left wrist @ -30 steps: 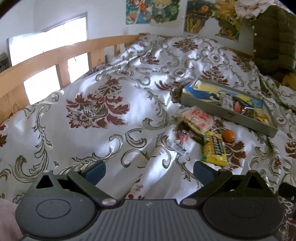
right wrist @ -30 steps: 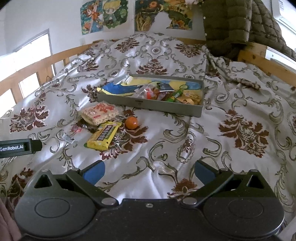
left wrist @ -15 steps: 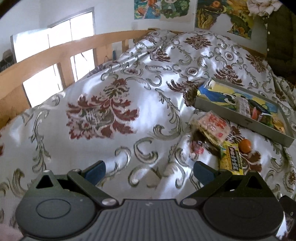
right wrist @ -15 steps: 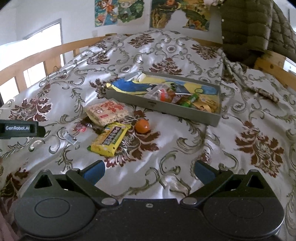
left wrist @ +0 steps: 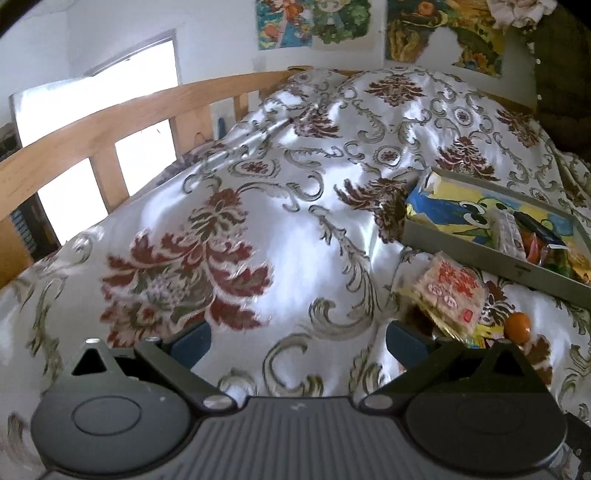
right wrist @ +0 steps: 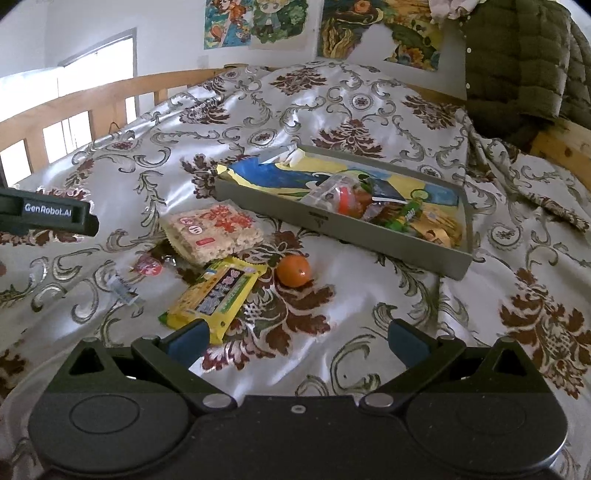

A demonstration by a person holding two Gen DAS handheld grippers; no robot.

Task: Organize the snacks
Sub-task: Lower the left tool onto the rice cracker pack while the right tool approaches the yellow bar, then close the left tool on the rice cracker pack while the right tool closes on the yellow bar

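A grey tray point(right wrist: 354, 236) on the patterned bedspread holds several wrapped snacks. In front of it lie a rice-cracker pack point(right wrist: 212, 230), a yellow snack bag point(right wrist: 214, 295), an orange point(right wrist: 293, 271), a pink sweet point(right wrist: 149, 266) and a small clear wrapper point(right wrist: 123, 290). My right gripper point(right wrist: 295, 341) is open just short of the yellow bag, empty. My left gripper point(left wrist: 297, 339) is open over bare bedspread, left of the cracker pack point(left wrist: 448, 291), the orange point(left wrist: 517, 326) and the tray point(left wrist: 480, 254). The left gripper's body point(right wrist: 48, 216) shows at the right view's left edge.
A wooden bed rail point(left wrist: 110, 125) runs along the left with a bright window behind. A dark green quilted jacket point(right wrist: 524, 62) hangs at the far right above a wooden frame point(right wrist: 561, 144). Posters point(right wrist: 258, 22) cover the back wall.
Both grippers have moved forward toward the loose snacks. The left view has swung so the snacks sit further right and closer. Both stay open and empty.
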